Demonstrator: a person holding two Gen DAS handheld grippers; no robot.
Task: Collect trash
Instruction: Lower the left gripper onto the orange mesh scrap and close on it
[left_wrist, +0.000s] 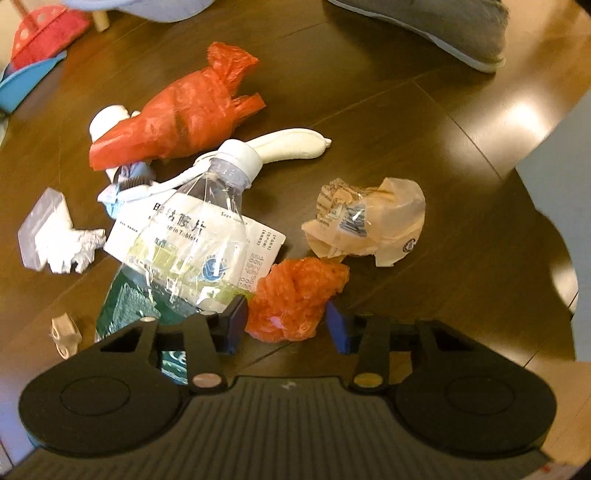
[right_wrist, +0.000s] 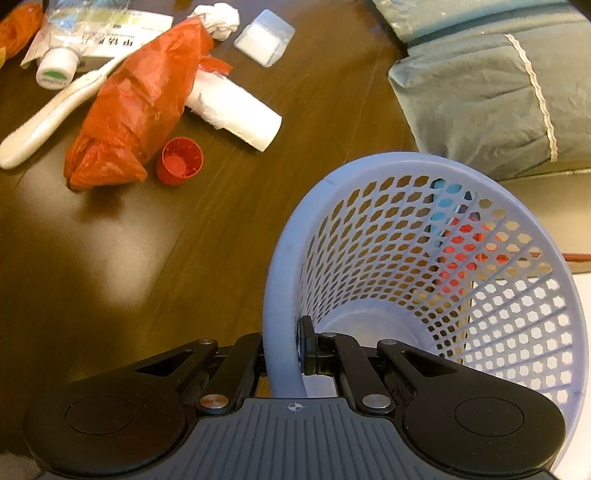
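Note:
My left gripper (left_wrist: 288, 325) points down over a crumpled orange plastic ball (left_wrist: 295, 299) on the dark wooden surface (left_wrist: 369, 122). The ball lies between the blue pads (left_wrist: 236, 323); the left one touches it and a thin gap shows on the right. Around it lie a clear water bottle (left_wrist: 207, 221), a white medicine box (left_wrist: 258, 243), a red plastic bag (left_wrist: 177, 114), a white toothbrush (left_wrist: 288, 146) and a crumpled tan wrapper (left_wrist: 369, 221). My right gripper (right_wrist: 286, 350) is shut on the rim of a pale blue mesh basket (right_wrist: 424, 166), which holds no trash that I can see.
White tissue and a clear plastic box (left_wrist: 44, 229) lie at the left. A grey slipper (left_wrist: 443, 29) sits at the top right. In the right wrist view a red cap (right_wrist: 179, 160), a paper roll (right_wrist: 236, 110) and blue-grey cushions (right_wrist: 498, 99) lie beyond the basket.

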